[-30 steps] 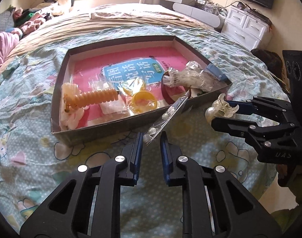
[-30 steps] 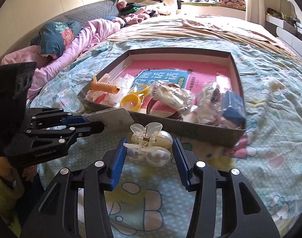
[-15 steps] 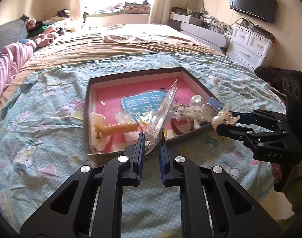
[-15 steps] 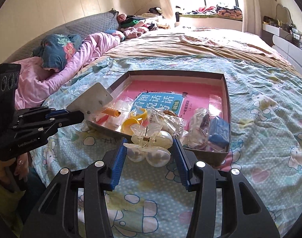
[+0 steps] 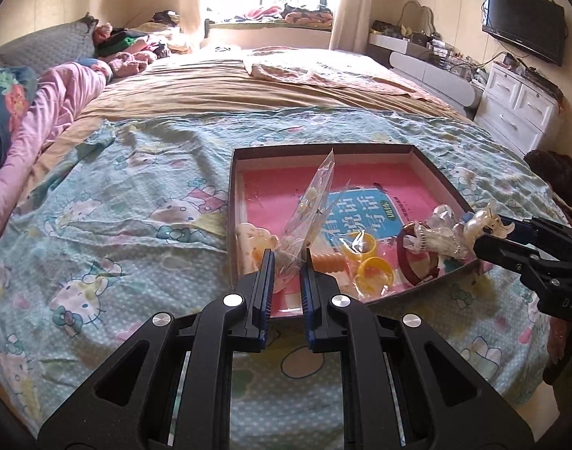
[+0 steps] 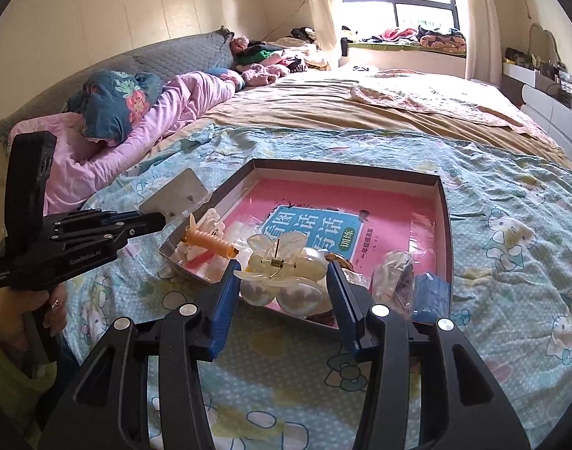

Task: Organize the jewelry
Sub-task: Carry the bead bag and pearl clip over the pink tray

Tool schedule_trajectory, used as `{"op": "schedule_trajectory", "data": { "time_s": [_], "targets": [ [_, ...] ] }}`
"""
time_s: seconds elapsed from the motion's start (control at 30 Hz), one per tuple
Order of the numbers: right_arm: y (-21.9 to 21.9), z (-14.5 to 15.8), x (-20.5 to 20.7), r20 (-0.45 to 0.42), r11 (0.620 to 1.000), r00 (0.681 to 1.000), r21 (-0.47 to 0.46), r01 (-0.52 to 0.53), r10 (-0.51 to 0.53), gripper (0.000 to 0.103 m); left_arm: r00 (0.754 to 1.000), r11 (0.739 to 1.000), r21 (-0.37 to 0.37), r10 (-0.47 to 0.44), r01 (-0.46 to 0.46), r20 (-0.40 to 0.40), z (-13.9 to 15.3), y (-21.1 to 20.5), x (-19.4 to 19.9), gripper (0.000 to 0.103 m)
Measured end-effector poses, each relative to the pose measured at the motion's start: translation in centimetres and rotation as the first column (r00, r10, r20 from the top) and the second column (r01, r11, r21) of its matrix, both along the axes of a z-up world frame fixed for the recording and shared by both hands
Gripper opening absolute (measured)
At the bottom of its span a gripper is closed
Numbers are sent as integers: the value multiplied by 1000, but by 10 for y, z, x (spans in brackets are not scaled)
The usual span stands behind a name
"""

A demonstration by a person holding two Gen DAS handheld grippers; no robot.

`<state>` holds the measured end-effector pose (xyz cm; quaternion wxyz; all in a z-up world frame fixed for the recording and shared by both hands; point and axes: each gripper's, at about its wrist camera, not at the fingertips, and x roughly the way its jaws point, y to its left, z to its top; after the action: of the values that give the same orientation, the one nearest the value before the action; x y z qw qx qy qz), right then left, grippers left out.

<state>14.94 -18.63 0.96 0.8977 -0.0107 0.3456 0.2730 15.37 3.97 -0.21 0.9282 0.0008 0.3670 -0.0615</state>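
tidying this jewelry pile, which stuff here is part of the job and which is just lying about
Job:
- clear plastic bag, held in left tool
- pearl claw clip, held in right tool
- box
- orange spiral hair tie
- yellow rings

Lying about:
- pink clothing
- pillow
- TV
- white dresser

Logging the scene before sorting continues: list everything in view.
box tray: one, dark rim, on bedspread
booklet: one, pink and blue, lining tray
spiral hair tie: one, orange, tray's near-left corner
rings: two, yellow, in tray
blue packet: one, tray's near-right corner
clear bag: one, in left hand-held gripper
pearl hair claw: one, clear and white, in right hand-held gripper
bedspread: one, teal cartoon print
television: one, black, on wall
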Motion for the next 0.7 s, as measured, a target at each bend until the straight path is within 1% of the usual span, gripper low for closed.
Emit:
{"op": "schedule_trajectory", "data": {
  "time_s": [0.17, 0.23, 0.37, 0.57, 0.7],
  "targets": [
    [4, -2, 9, 4, 1000, 1000, -4, 5, -5, 46, 1000, 999, 29, 31, -31, -3, -8, 2, 7, 7],
    [5, -2, 12, 5, 1000, 1000, -4, 9, -9, 46, 999, 997, 56, 47, -47, -3, -11, 2, 9, 7],
    [7, -5, 17, 2, 1000, 1000, -5, 14, -14, 46, 999, 993, 108, 50, -50, -3, -16, -2, 12, 7],
    [12, -11, 22, -7, 1000, 1000, -14, 13, -14, 46, 999, 995, 95, 22, -20, -27, -24, -6, 18, 8],
    [15, -17, 30, -18, 1000, 1000, -30, 9, -9, 46, 999, 996, 84, 22, -19, -33, -26, -7, 20, 9]
  ]
}}
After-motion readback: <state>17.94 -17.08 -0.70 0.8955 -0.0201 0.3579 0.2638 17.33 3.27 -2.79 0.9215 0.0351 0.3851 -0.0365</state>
